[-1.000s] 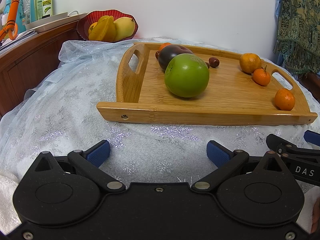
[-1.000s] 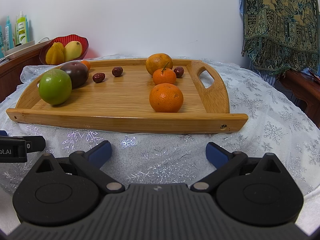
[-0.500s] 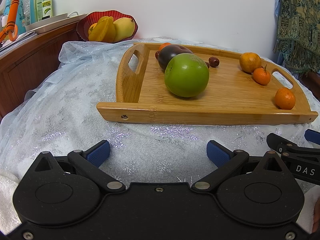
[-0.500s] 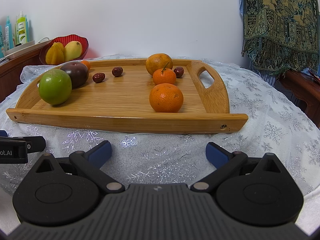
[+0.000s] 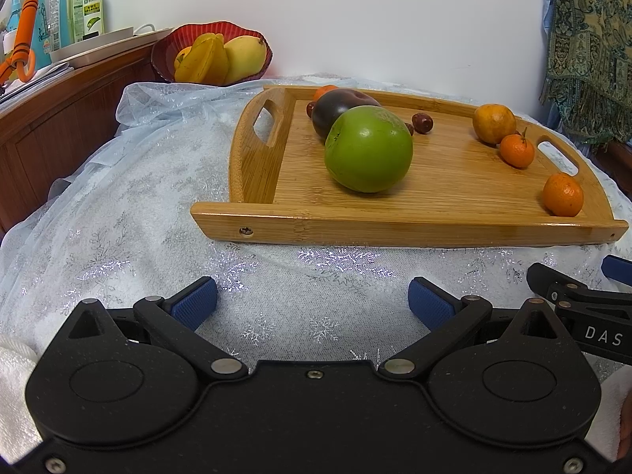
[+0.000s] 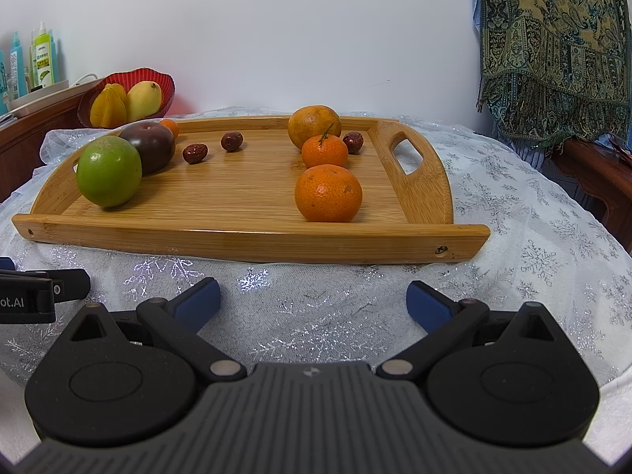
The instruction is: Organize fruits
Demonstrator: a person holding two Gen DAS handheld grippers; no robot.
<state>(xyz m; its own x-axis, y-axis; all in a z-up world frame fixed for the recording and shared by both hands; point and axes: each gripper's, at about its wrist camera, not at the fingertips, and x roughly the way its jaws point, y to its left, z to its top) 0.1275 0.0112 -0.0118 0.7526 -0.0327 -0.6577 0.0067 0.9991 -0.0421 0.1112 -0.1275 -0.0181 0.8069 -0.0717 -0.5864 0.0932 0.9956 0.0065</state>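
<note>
A: What is laid out on the snowflake-patterned cloth (image 6: 513, 213), taken from largest to smallest?

B: A bamboo tray (image 6: 252, 237) is set on it, with a cut-out handle at each end. On its left part a green fruit (image 6: 109, 171) is seen, touching a dark purple fruit (image 6: 152, 146) behind it. On the right part 3 orange fruits are lined up front to back: a large mandarin (image 6: 328, 192) near the front rim, a small stemmed mandarin (image 6: 324, 151) behind it, and a yellowish orange (image 6: 314, 124) at the back, touched by the stemmed one.

A: And the smallest items?

B: 3 red dates are shown in the right wrist view: one (image 6: 194, 153) just beside the purple fruit, one (image 6: 232, 141) further along, and one (image 6: 353, 142) by the right handle. In the left wrist view only 1 date (image 5: 422, 122) is seen whole; the rest are hidden or half hidden behind the green fruit (image 5: 368, 154). A small orange fruit (image 6: 170, 126) is tucked in the far left corner.

A: How are the jaws held?

B: Both are spread wide with nothing between them. The left gripper (image 5: 312, 302) and the right gripper (image 6: 312, 300) are held low over the cloth, short of the tray's front rim, side by side.

A: Is anything given by 1 view only?

B: An orange handled tool (image 5: 23, 45) on the wooden sideboard is caught only by the left camera. The red bowl (image 5: 166, 49) of yellow fruit is shown by both.
</note>
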